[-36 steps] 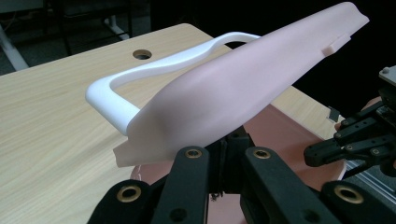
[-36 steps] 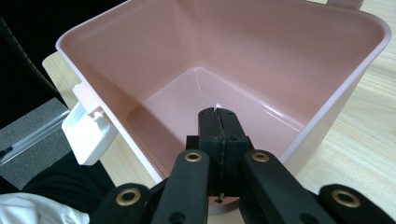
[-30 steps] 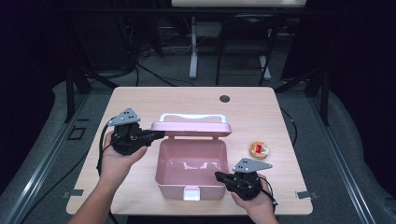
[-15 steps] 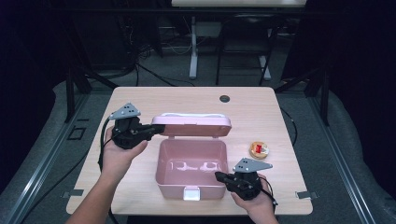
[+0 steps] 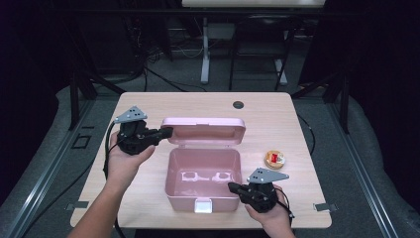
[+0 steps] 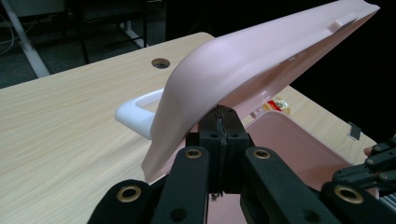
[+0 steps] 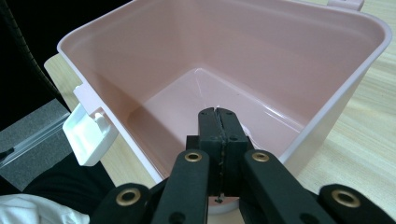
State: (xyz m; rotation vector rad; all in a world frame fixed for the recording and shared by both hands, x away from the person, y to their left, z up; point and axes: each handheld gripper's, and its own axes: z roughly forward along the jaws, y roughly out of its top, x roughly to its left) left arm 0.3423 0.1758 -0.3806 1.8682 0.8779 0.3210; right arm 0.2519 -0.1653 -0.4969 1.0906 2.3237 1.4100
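A pale pink plastic storage box (image 5: pixel 203 176) sits near the middle of a light wood tabletop (image 5: pixel 277 114), slightly toward the 6 o'clock edge in the high view. The box is rectangular with rounded corners, smooth glossy walls and a hollow inside; two small raised ridges show on its floor. A white latch (image 5: pixel 202 206) hangs at the centre of its front wall, at 6 o'clock. Its pink hinged lid (image 5: pixel 204 130) stands raised at the box's 12 o'clock side, tilted back, with a white handle (image 6: pixel 135 112) on its outer face seen in the left gripper view.

The left gripper (image 5: pixel 166 132), held in the person's left hand (image 5: pixel 124 161), lies at 9 o'clock from the box. Its jaws are pressed together, their tips right at the lid's left edge; in the left gripper view they sit just under the lid's curved rim, and it is unclear whether they touch it.

The right gripper (image 5: pixel 232 187), held in the right hand (image 5: pixel 270 218), sits at the box's 4 o'clock corner. Its jaws are also pressed together, pinching nothing, with their tips over the rim; the right gripper view looks down into the pink interior.

A small round yellow and red object (image 5: pixel 274 158) lies on the tabletop at 3 o'clock from the box, apart from it. A dark round hole (image 5: pixel 238 104) sits near the tabletop's 12 o'clock edge.
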